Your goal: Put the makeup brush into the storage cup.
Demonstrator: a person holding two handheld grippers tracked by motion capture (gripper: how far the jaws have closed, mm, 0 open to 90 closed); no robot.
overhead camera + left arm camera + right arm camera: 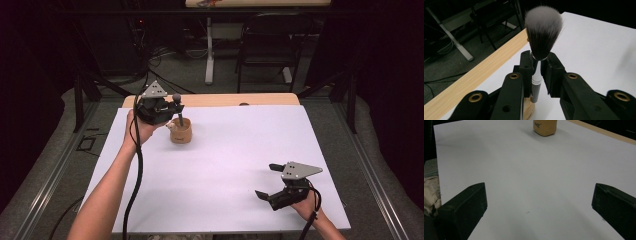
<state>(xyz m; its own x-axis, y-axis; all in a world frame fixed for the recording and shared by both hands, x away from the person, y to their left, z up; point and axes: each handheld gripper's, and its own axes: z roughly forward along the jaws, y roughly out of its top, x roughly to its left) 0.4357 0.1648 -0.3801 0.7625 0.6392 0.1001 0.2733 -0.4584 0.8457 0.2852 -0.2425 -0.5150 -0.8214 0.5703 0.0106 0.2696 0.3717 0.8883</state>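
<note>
Toward the far left of the white table (225, 165), the left gripper (170, 112) pinches a makeup brush (541, 30) by its slim handle just under the bristles, its jaws pressed tight on the ferrule, with the brush standing upright and its lower end down in the tan wooden cup (181, 132). The right gripper (270, 182) rests near the front right corner, jaws spread wide with nothing between them, well apart from the cup. The step seems to be seating the brush in the cup, though the handle's tip is hidden inside. To do it well, keep the brush vertical, lower it until it bottoms out, then open slowly so the light cup does not tip.
</note>
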